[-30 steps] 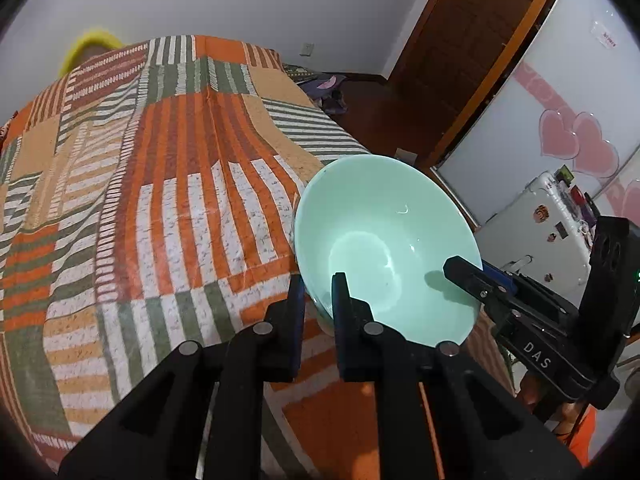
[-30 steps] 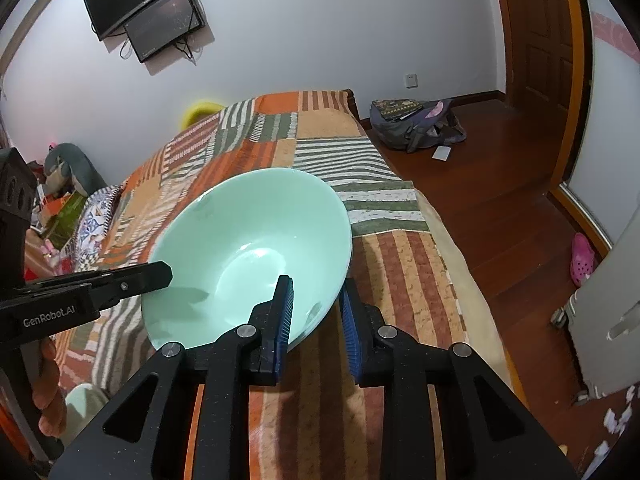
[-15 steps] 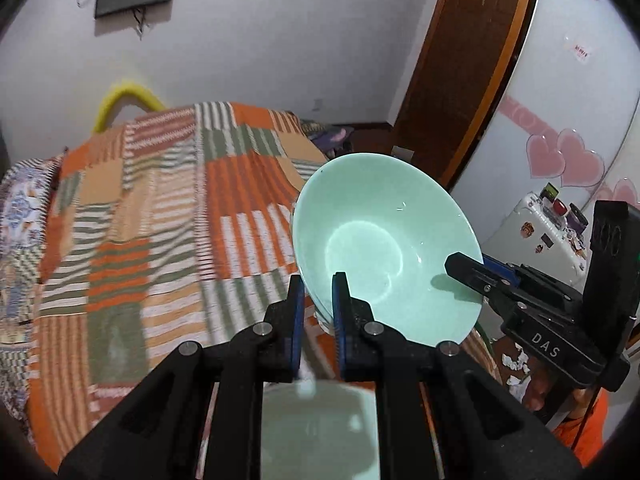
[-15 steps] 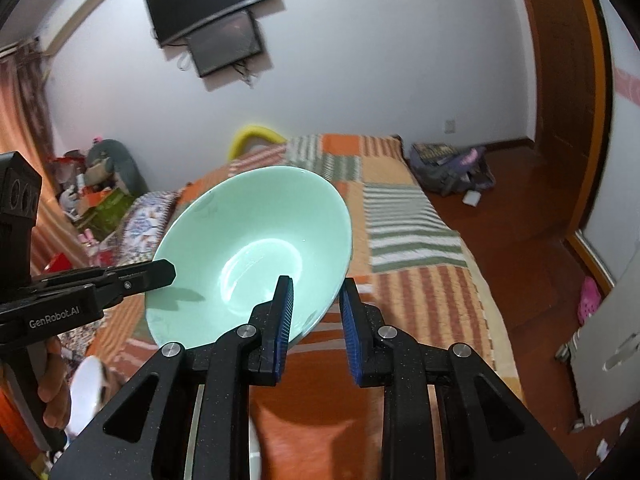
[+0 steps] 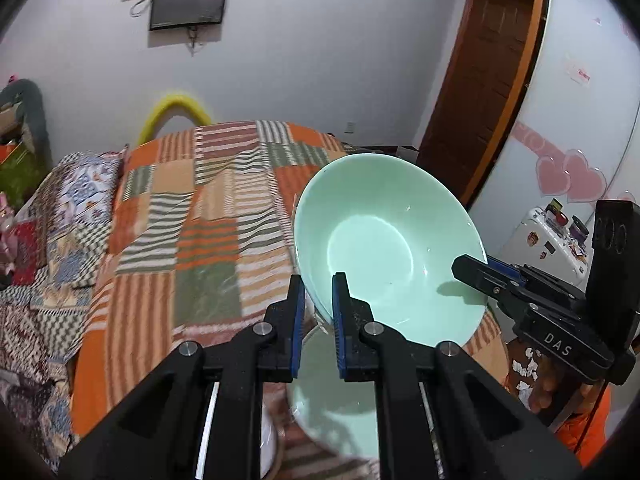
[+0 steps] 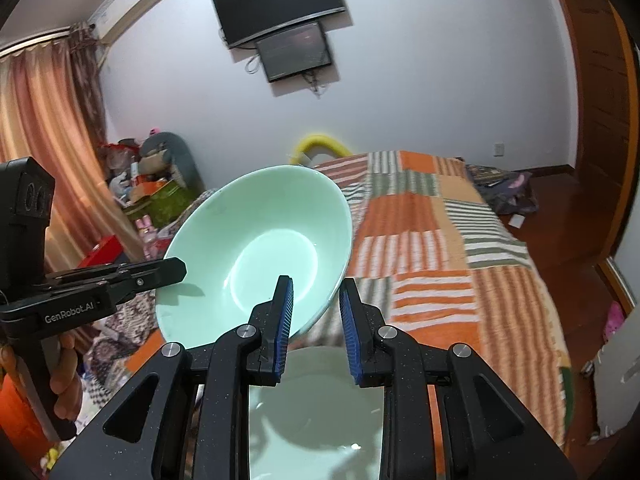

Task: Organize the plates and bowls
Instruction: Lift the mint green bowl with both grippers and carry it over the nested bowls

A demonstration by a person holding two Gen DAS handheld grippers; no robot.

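A pale green bowl (image 5: 384, 240) is held in the air above the bed, tilted toward the cameras. My left gripper (image 5: 316, 312) is shut on its near rim. My right gripper (image 6: 316, 316) is shut on the opposite rim of the same bowl (image 6: 260, 248). Each gripper shows in the other's view: the right one (image 5: 472, 270) and the left one (image 6: 176, 270). Below the held bowl lies a second pale green dish (image 5: 340, 400), also in the right wrist view (image 6: 312, 412). A white dish edge (image 5: 268, 448) lies beside it.
A bed with an orange, green and white striped patchwork blanket (image 5: 192, 240) fills the middle. A patterned pillow (image 5: 80, 184) lies at its left. A white cabinet (image 5: 548, 240) stands right. A wooden door (image 6: 600, 120) and a backpack on the floor (image 6: 504, 188) are far right.
Both grippers have lifted the green bowl higher and tipped the views up, so the wall screen and the dishes below have come into view. The grip on the bowl is unchanged.
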